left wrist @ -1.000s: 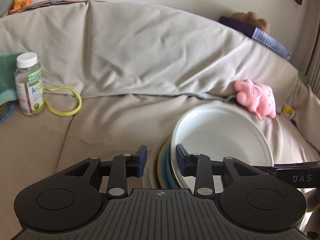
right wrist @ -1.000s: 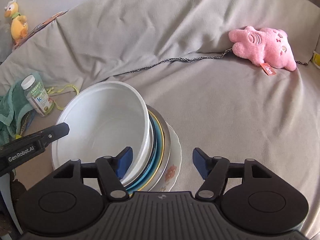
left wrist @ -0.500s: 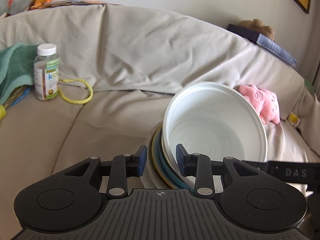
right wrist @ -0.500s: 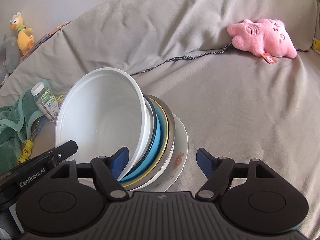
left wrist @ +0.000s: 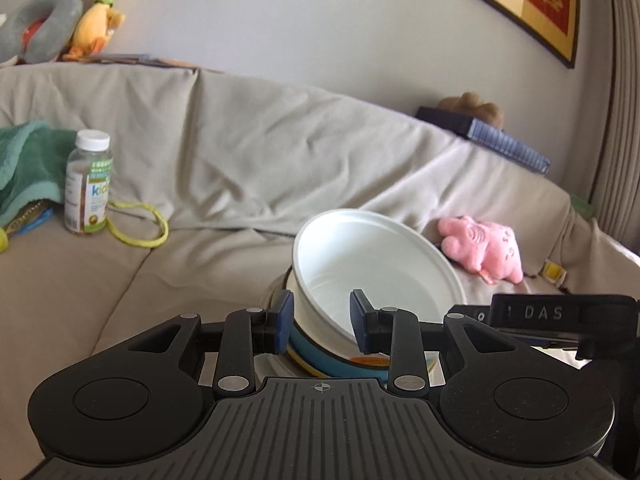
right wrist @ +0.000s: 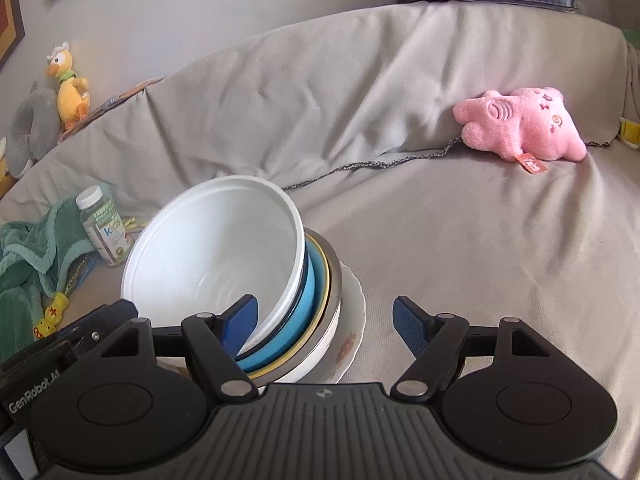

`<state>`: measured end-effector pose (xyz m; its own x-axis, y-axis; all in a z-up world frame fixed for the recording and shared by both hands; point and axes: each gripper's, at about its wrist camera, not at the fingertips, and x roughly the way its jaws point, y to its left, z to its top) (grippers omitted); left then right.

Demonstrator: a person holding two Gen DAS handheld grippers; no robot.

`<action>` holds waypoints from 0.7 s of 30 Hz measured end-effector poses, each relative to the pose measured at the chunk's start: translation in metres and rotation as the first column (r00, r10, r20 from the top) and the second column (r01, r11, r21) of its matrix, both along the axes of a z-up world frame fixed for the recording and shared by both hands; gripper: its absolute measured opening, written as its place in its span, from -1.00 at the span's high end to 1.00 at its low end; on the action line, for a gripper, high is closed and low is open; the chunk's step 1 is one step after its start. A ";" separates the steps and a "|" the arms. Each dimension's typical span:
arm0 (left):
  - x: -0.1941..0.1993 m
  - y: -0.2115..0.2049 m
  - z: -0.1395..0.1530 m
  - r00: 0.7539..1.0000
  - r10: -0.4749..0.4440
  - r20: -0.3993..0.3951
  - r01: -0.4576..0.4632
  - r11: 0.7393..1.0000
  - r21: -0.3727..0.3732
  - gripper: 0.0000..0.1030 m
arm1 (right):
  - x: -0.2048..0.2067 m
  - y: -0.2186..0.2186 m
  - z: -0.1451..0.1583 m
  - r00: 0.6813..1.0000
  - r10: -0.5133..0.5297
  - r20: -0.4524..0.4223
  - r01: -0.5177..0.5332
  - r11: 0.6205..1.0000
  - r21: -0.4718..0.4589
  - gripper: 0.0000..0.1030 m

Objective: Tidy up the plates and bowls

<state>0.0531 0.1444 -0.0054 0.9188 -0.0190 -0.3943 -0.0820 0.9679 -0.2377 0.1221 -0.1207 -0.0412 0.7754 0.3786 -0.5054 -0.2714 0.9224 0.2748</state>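
Note:
A nested stack of dishes is held up off the sofa and tilted: a white bowl (left wrist: 376,264) (right wrist: 216,252) on top, a blue bowl (right wrist: 310,300), a metal bowl (right wrist: 334,280) and a floral plate (right wrist: 352,320) beneath. My left gripper (left wrist: 322,322) is shut on the near rim of the stack, one pad inside the white bowl and one outside. My right gripper (right wrist: 324,318) straddles the opposite rim with its jaws wide; its left finger (right wrist: 240,320) is inside the white bowl, its right finger (right wrist: 412,322) clear of the plate.
A beige covered sofa (right wrist: 460,240) lies below. A vitamin bottle (left wrist: 88,182), a green towel (right wrist: 32,256) and a yellow cord (left wrist: 140,228) lie at the left. A pink plush (right wrist: 524,124) lies at the right. A dark book (left wrist: 488,136) sits on the backrest.
The stack has risen off the seat and tilted more, both grippers rising with it. The sofa and plush have dropped away in both views.

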 end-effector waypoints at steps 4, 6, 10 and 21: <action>-0.022 -0.008 -0.001 1.000 -0.002 0.007 0.002 1.000 -0.007 0.35 | -0.024 -0.014 0.005 0.997 -0.005 0.076 0.001 0.998 0.055 -0.46; -0.032 -0.017 -0.002 1.000 0.002 0.004 -0.002 1.000 0.021 0.35 | -0.041 -0.021 0.006 0.993 -0.008 0.120 0.001 0.998 0.061 -0.47; -0.049 -0.037 -0.008 0.999 -0.034 -0.006 0.035 0.996 0.076 0.43 | -0.071 -0.037 -0.006 0.982 -0.036 0.187 0.027 0.999 0.047 -0.53; -0.085 -0.094 -0.041 1.000 0.024 -0.012 -0.019 0.958 0.285 0.61 | -0.114 -0.051 -0.077 0.981 -0.046 0.188 0.056 0.997 -0.044 -0.59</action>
